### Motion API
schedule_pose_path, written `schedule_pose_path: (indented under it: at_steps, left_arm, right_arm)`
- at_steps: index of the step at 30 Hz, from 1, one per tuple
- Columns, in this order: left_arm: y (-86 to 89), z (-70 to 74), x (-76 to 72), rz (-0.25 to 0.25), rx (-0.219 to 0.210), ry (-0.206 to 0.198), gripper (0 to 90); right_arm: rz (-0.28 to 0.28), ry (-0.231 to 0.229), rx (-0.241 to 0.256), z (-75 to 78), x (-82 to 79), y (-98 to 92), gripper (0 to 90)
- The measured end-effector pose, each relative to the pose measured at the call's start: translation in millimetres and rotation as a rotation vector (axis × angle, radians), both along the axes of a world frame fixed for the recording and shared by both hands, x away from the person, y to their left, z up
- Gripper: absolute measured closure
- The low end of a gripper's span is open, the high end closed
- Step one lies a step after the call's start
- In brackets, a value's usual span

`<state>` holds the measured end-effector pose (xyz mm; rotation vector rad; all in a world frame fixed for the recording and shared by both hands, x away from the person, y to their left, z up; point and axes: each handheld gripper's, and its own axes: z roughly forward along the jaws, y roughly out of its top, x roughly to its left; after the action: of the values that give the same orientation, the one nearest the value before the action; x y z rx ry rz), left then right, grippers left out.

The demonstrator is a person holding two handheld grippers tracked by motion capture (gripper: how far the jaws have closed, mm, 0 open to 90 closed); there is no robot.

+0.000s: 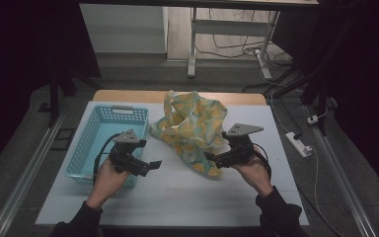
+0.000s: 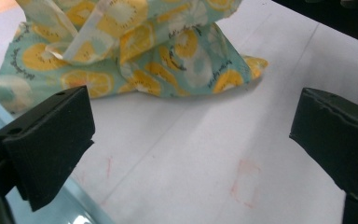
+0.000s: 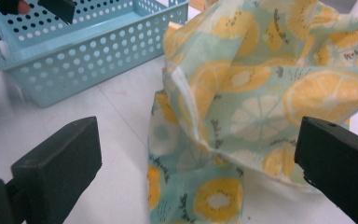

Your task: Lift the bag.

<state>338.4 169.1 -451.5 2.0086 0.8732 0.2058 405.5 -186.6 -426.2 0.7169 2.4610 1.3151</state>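
Observation:
A crumpled cloth bag (image 1: pixel 192 128) printed with yellow citrus slices on pale green lies in a heap at the middle of the white table; it also shows as the cloth bag (image 2: pixel 158 56) and the cloth bag (image 3: pixel 256 102). My left gripper (image 1: pixel 150 166) is open over the table by the basket's right side, its jaws pointing right toward the bag with bare table between them (image 2: pixel 191 140). My right gripper (image 1: pixel 212 158) is open at the bag's near right edge, its jaws standing on either side of a fold of cloth (image 3: pixel 200 158) without closing on it.
A light blue perforated plastic basket (image 1: pixel 91 143) stands at the table's left, seen as the basket (image 3: pixel 88 46) in the right gripper view. White sheet (image 1: pixel 177 197) covers the table. Beyond the far edge stand desk legs (image 1: pixel 192 44); a power strip (image 1: pixel 298 144) lies on the floor at right.

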Motion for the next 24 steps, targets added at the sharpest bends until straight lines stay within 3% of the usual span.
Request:
schedule_pose_path:
  at_steps: [24]
  left_arm:
    - [55.5, -23.5, -60.4, 0.125, -0.039, 0.046, 0.0]
  right_arm:
    - [-0.040, 0.006, -0.013, -18.2, -36.9, -38.5, 0.5]
